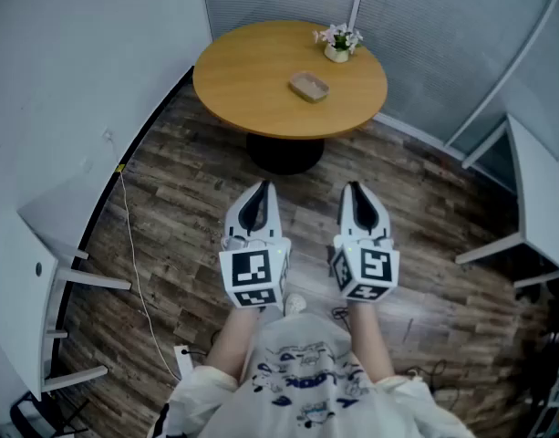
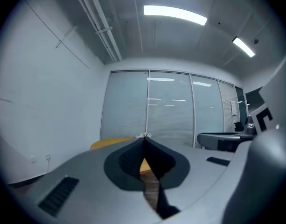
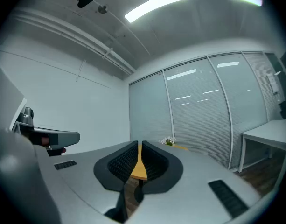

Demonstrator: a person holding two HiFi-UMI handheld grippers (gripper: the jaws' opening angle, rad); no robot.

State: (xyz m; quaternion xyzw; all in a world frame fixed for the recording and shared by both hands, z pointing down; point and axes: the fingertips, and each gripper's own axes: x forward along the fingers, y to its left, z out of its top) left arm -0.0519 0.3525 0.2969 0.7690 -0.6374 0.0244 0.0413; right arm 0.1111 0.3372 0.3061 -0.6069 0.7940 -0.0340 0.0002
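Pressed together and empty, left tool (image 1: 263, 187) and right tool (image 1: 354, 188) hang short of the round wooden surface (image 1: 252, 80).

Showed a warm honey-yellow top on the round table (image 1: 252, 94), over a black base (image 1: 284, 158). Carried a tan dish (image 1: 308, 87) near the middle and, by the far edge, white blossoms with some green in a pale pot (image 1: 337, 46). Wore light grey shells with black ribbed pads (image 2: 129, 160) on the left gripper (image 1: 263, 188) and right gripper (image 1: 354, 188), plus black-and-white square patterns on the marker cubes (image 1: 253, 276). Ran in brown wood-grain planks across the floor (image 1: 188, 199). Had fine horizontal stripes on the grey-blue blinds (image 1: 425, 26). Bore a blue print, perhaps a drawing, on the white shirt (image 1: 302, 377).
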